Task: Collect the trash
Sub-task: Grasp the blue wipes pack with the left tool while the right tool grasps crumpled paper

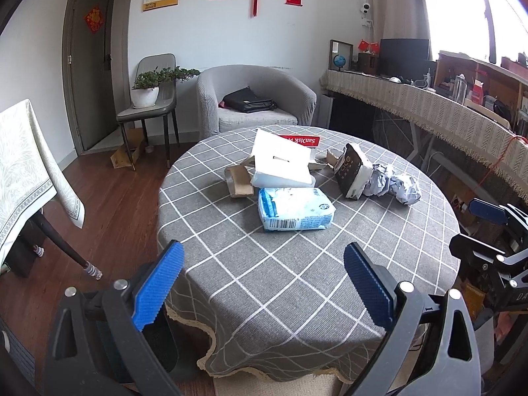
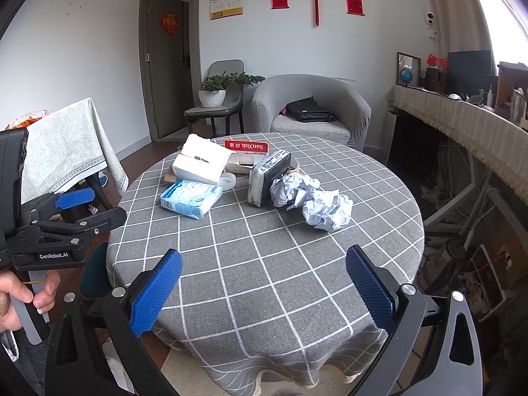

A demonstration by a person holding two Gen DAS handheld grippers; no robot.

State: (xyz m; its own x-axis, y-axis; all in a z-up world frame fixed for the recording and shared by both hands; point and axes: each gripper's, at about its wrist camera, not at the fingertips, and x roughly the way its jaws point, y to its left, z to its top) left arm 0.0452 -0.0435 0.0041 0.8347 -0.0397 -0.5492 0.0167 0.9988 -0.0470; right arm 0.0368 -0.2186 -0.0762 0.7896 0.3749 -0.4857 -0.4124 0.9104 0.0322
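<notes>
On the round table with a grey checked cloth (image 1: 297,264) (image 2: 264,257) lies trash: two crumpled paper balls (image 1: 392,184) (image 2: 326,209), a dark tissue pack (image 1: 351,170) (image 2: 269,176), a blue wipes pack (image 1: 295,209) (image 2: 191,198), a white tissue box (image 1: 283,165) (image 2: 201,163), a red SanDisk card (image 1: 298,140) (image 2: 246,146) and cardboard scraps (image 1: 239,181). My left gripper (image 1: 264,283) is open and empty over the table's near edge. My right gripper (image 2: 264,287) is open and empty, also short of the trash.
A grey armchair (image 1: 257,99) with a black bag stands behind the table. A chair with a potted plant (image 1: 148,89) is at the back left. A cloth-covered table (image 1: 26,165) is on the left, a long cluttered counter (image 1: 429,109) on the right.
</notes>
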